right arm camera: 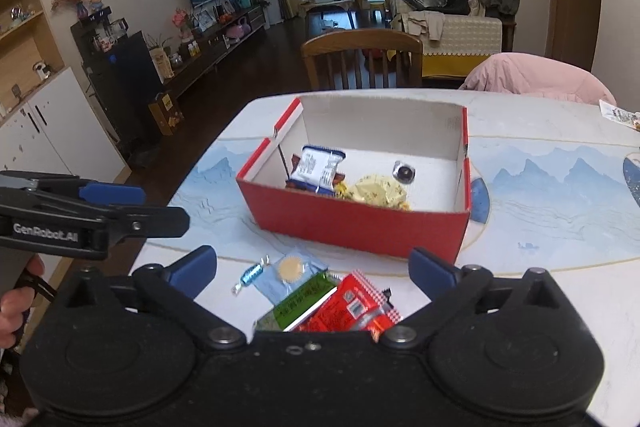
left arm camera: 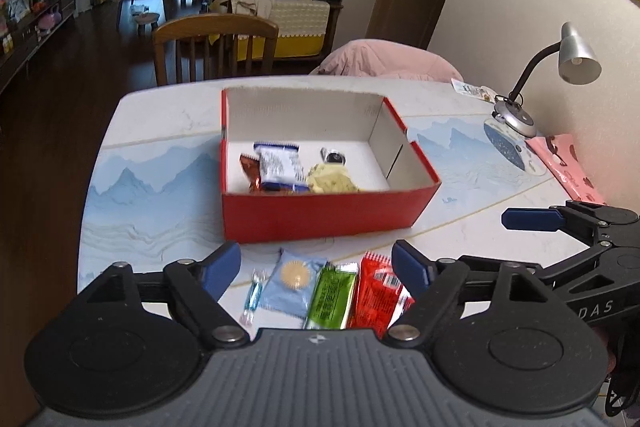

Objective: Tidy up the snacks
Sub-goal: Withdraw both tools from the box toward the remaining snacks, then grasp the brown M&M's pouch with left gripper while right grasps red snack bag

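Observation:
A red box (left arm camera: 320, 215) (right arm camera: 360, 223) stands open on the table. It holds a blue-white packet (left arm camera: 278, 163) (right arm camera: 318, 167), a yellow packet (left arm camera: 332, 179) (right arm camera: 376, 193), a brown wrapper and a small dark sweet. On the table in front of it lie a blue candy (left arm camera: 253, 293) (right arm camera: 250, 275), a light-blue packet (left arm camera: 294, 279) (right arm camera: 290, 271), a green packet (left arm camera: 332, 297) (right arm camera: 304, 303) and a red packet (left arm camera: 378, 295) (right arm camera: 352, 307). My left gripper (left arm camera: 318, 269) is open and empty above these snacks. My right gripper (right arm camera: 314, 273) is open and empty above them too.
A desk lamp (left arm camera: 560, 67) and a pink paper (left arm camera: 568, 167) are at the table's right side. A wooden chair (left arm camera: 214, 47) and a pink-covered chair (right arm camera: 536, 75) stand behind the table. The table's left edge (right arm camera: 192, 179) drops to dark floor.

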{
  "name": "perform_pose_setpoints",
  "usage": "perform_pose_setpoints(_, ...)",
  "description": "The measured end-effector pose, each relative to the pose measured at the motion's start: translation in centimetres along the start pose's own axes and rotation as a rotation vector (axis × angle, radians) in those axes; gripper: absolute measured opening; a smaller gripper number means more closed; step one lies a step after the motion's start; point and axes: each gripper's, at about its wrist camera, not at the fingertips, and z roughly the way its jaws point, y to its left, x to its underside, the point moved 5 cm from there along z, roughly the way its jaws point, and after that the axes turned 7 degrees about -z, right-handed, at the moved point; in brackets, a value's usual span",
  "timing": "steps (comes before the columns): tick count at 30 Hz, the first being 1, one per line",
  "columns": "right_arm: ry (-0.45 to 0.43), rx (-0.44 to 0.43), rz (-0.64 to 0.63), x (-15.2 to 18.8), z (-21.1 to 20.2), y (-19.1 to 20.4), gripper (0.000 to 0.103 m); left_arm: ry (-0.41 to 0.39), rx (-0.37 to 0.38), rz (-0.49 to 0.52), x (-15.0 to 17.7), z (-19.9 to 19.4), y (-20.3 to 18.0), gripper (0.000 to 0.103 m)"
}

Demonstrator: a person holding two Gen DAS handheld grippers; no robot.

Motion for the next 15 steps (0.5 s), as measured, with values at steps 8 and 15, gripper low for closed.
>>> perform_pose_setpoints(8, 0.095, 0.03, 0.025, 3.6, 2.4, -0.7, 0.103, 0.149, -0.029, -0.065, 4.5, 2.8, 2.3, 0.083)
perform_pose_setpoints(15, 0.177, 0.037, 0.108, 6.6, 4.8, -2.0, 0.103, 0.289, -0.012, -0.062, 8.0, 5.8, 2.2, 0.083)
